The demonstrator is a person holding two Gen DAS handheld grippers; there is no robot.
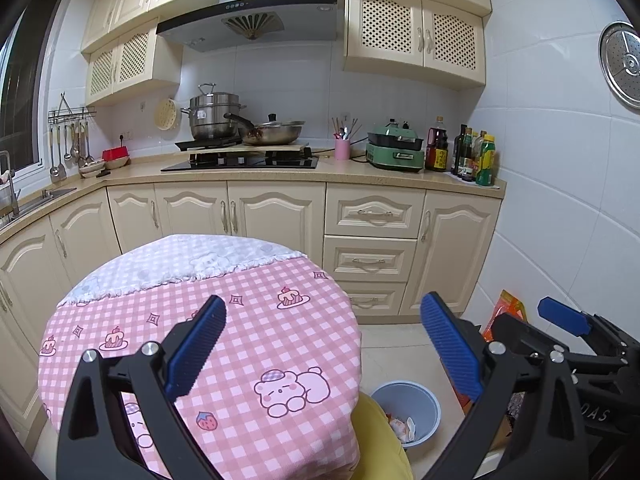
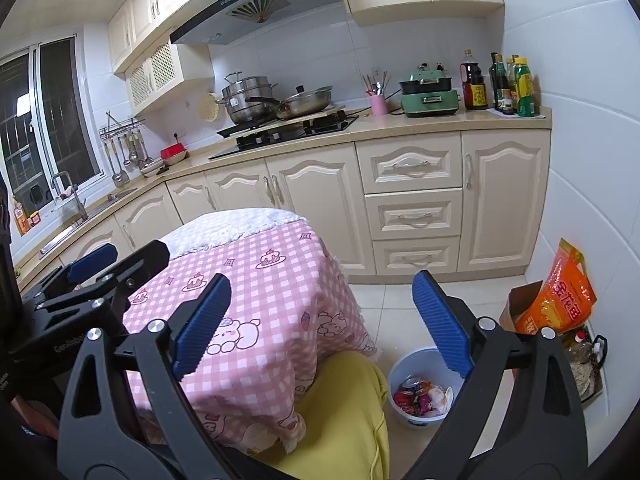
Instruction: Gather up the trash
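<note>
Both the left claw (image 1: 320, 344) and right claw (image 2: 320, 324) are held wide apart and empty, while light, crushable trash (image 2: 420, 398), best pinched by wrapper edges, is seen in the bin (image 2: 400, 372) at lower right.

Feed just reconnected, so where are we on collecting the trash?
Looks mostly done: the bin on the floor already holds wrappers and a can, and the pink checked tablecloth shows no trash on it. In hand: nothing; the left gripper and right gripper are both open and empty. Nothing left that I can see, though the bin's far side is hidden.
</note>
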